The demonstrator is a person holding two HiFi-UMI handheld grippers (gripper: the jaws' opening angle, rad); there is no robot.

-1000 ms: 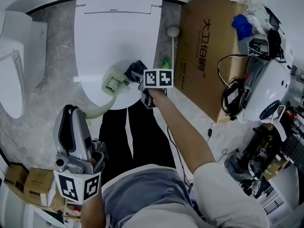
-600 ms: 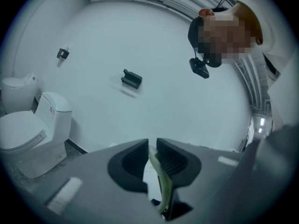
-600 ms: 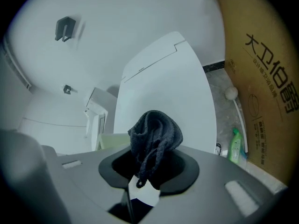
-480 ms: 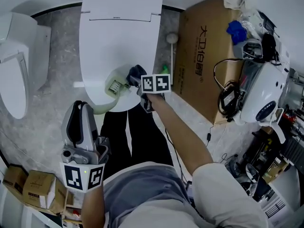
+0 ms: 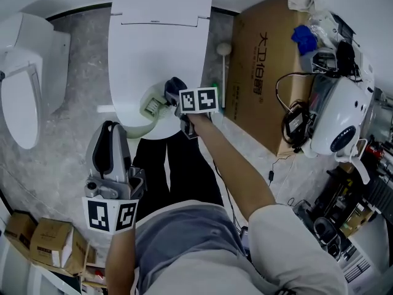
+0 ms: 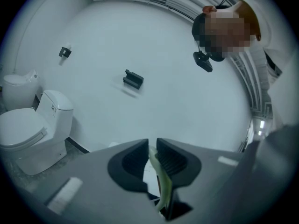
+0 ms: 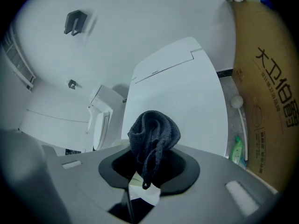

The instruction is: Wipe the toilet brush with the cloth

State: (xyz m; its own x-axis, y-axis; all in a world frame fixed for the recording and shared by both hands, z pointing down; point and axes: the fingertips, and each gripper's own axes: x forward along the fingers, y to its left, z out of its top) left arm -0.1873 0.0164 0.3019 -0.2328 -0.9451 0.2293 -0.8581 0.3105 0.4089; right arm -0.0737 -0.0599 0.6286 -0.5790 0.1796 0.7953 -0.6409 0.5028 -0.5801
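The toilet brush is pale green. Its head (image 5: 150, 106) hangs over the front of the closed white toilet lid (image 5: 159, 42), and its thin curved handle (image 6: 162, 178) runs back to my left gripper (image 5: 113, 128). That gripper is shut on the handle, which shows between the jaws in the left gripper view (image 6: 153, 155). My right gripper (image 5: 177, 96) is shut on a dark bunched cloth (image 5: 174, 86), which sits right beside the brush head. In the right gripper view the cloth (image 7: 154, 134) bulges out above the right gripper's (image 7: 149, 169) jaws. The head view does not show whether cloth and brush head touch.
A second white toilet (image 5: 24, 85) stands at the left. A large cardboard box (image 5: 264, 66) lies to the toilet's right, with a white-knobbed stick (image 5: 224, 48) and a green bottle (image 5: 215, 86) in the gap. A white machine (image 5: 338, 121) with cables sits at the right. Small cartons (image 5: 37, 241) are at the lower left.
My left gripper has come up and a little right, closer to the toilet's front. The right gripper with the cloth has stayed by the brush head.
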